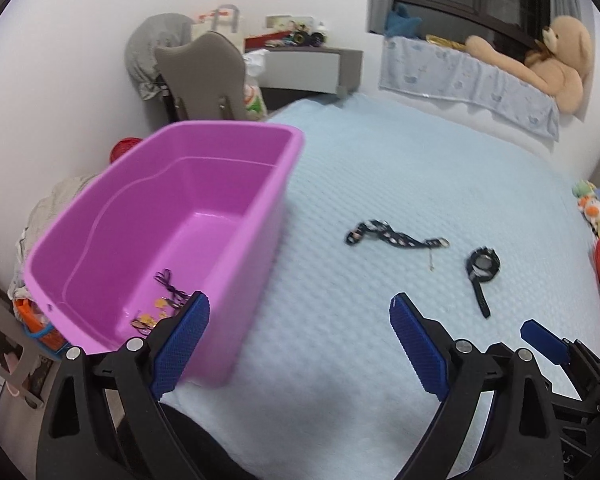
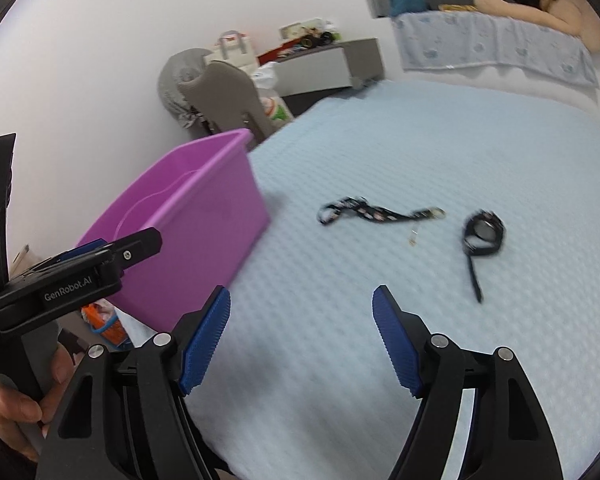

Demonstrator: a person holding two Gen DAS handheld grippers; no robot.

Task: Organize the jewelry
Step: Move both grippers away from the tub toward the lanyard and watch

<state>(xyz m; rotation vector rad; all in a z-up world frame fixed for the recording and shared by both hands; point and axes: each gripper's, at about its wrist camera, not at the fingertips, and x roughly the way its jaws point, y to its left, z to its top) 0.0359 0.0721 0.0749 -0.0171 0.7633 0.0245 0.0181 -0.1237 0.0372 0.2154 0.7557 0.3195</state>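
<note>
**Both grippers wide apart over the bed, jewelry split between bin and blanket**

The left gripper (image 1: pixel 299 332) hangs low over the pale blue blanket (image 1: pixel 420 184) with its blue pads spread wide and nothing between them; its left pad sits in front of the near corner of the purple plastic bin (image 1: pixel 256 220). In the bottom of that bin lies a small tangle of dark cord and gold-coloured pieces (image 1: pixel 162 304).

The right gripper (image 2: pixel 301 334) is just beside it, likewise spread wide and carrying nothing.

Out on the blanket, well apart from both grippers, lie a patterned black strap with a metal clasp (image 1: pixel 394 238) and, just to its right, a coiled black band (image 1: pixel 482 270) with a loose tail.
</note>
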